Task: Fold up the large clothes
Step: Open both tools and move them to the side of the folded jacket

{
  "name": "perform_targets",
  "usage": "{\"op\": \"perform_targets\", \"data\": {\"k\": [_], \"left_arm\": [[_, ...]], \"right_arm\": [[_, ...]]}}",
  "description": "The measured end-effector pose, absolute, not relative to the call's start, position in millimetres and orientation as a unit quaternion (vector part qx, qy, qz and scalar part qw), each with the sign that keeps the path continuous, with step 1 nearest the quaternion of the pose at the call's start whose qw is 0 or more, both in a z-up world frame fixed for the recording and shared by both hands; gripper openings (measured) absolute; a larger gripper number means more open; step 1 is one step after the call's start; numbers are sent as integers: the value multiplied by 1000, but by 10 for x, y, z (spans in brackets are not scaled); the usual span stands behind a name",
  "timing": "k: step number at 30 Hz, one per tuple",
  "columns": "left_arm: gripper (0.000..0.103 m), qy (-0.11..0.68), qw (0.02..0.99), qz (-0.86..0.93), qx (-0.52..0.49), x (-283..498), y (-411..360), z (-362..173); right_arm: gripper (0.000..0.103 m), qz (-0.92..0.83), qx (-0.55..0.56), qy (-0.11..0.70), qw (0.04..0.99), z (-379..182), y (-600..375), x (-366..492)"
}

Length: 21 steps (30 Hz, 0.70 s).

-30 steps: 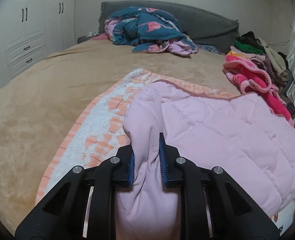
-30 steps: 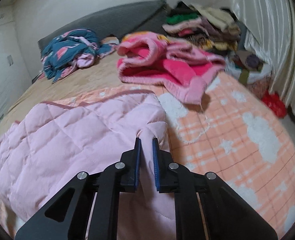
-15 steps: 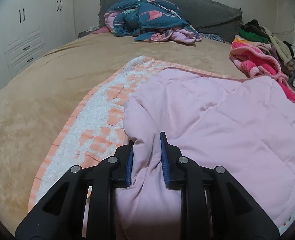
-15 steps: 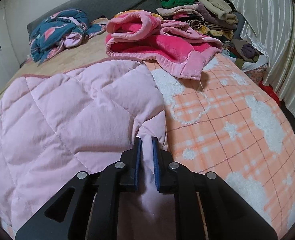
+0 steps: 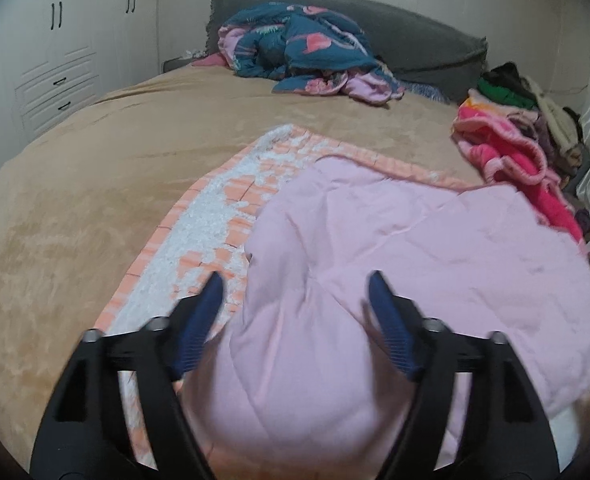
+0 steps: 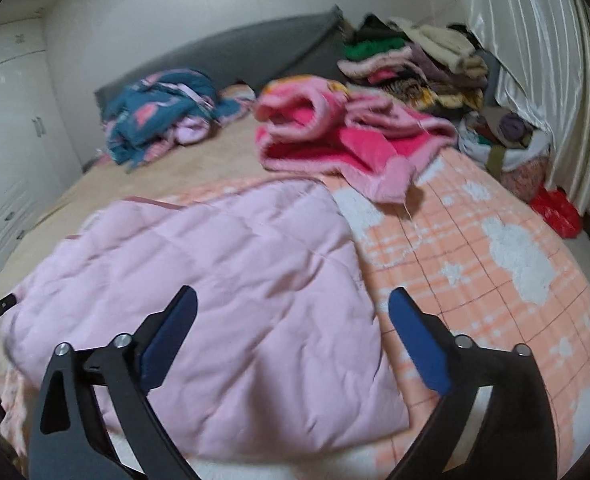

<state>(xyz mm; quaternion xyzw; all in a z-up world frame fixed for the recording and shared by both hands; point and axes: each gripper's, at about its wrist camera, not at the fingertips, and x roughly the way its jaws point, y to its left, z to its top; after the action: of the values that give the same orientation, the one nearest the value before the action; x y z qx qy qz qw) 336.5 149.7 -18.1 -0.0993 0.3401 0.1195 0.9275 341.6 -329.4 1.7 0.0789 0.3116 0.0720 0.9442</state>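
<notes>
— How many things are on the bed (image 5: 95,168) right now?

— One pale pink quilted garment (image 5: 395,240) is the piece being folded. It lies spread on one orange-and-white checked blanket (image 6: 475,264), which covers the near part of the bed. Take the pink garment as the mark: beyond it, at the head of the bed, there's one crumpled teal-and-pink quilt (image 5: 303,48) against one grey headboard cushion (image 5: 423,44). Beyond it and to the right lies one bright pink fleece blanket (image 6: 335,136), and behind that a stack of folded clothes (image 6: 415,60), too many and too jumbled to count.

— And the two grippers?

— The left gripper (image 5: 297,280) has just let its jaws swing wide. A bunched fold of the pink garment still rises between its blue fingers (image 5: 203,316), but neither pad presses on it. The right gripper (image 6: 293,298) has just been opening as well; its fingers stand wide apart above the garment's right-hand edge, one over pink cloth, the other over the checked blanket, gripping nothing.

— Anything else around?

— One white wardrobe (image 5: 55,60) stands well left of the garment, one pale curtain (image 6: 535,60) far right of it, and a red bag (image 6: 557,208) on the floor below the curtain.
</notes>
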Motion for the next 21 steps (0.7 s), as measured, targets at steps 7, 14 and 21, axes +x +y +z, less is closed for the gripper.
{"op": "perform_targets", "data": {"k": [7,14,21], "left_arm": [[94,302,940,135,-87,2870,1336,0],[94,308,938,101,-127,2605,1164,-50],[94,332,933,90,-104,2443,908,-233]], "right_arm": [[99,104,91,300,944,111,-3205,2957],[99,101,102,318,937,-33,-3162,2620],[99,92,129,341,926,-272,-3242,2408]]}}
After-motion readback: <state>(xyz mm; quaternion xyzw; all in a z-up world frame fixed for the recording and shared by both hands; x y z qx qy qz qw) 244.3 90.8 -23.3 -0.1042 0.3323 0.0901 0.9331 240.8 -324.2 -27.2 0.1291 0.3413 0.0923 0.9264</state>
